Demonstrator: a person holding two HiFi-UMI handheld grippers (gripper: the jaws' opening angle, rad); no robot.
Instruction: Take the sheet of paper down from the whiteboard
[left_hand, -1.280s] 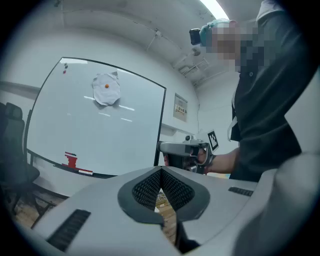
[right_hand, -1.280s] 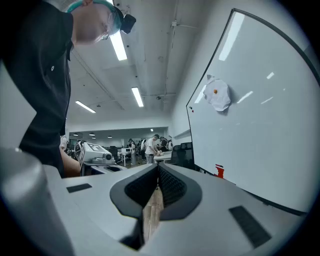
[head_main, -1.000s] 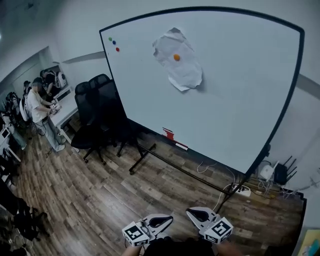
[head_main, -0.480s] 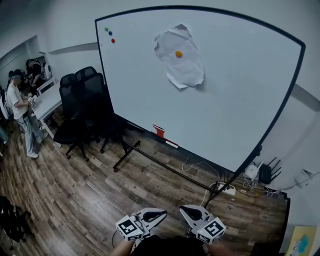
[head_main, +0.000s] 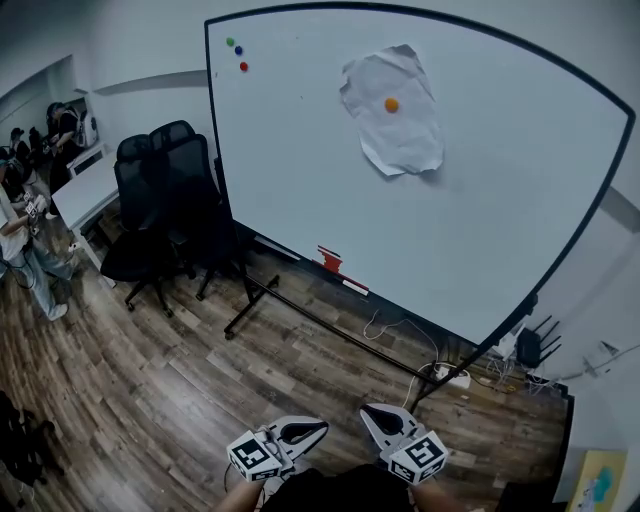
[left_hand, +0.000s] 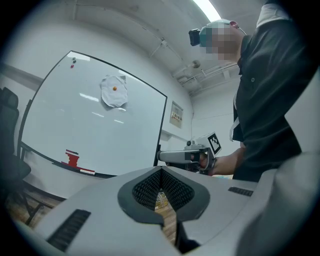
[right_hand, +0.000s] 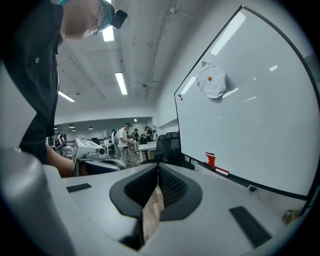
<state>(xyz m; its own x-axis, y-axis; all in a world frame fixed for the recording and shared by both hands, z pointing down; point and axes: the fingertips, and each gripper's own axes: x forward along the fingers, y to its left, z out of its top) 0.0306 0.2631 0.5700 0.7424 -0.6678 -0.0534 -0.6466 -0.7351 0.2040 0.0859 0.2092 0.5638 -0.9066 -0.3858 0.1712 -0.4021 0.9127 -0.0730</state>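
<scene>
A crumpled white sheet of paper (head_main: 395, 108) hangs high on the whiteboard (head_main: 480, 220), pinned by an orange magnet (head_main: 391, 104). It also shows small in the left gripper view, paper (left_hand: 114, 91), and in the right gripper view, paper (right_hand: 212, 82). My left gripper (head_main: 316, 428) and right gripper (head_main: 371, 413) sit low at the bottom of the head view, side by side, far from the board. Both are shut with nothing between the jaws. The right gripper (left_hand: 165, 156) appears in the left gripper view, held in a hand.
Three small magnets (head_main: 238, 53) sit at the board's top left, a red eraser (head_main: 330, 260) on its tray. Black office chairs (head_main: 160, 205) stand left of the board. Cables and a power strip (head_main: 455, 378) lie on the wooden floor by the board's stand. People stand far left.
The view has swung so that the board and paper sit further right in the picture. Both grippers stay shut, low in the frame, and have shifted slightly.
</scene>
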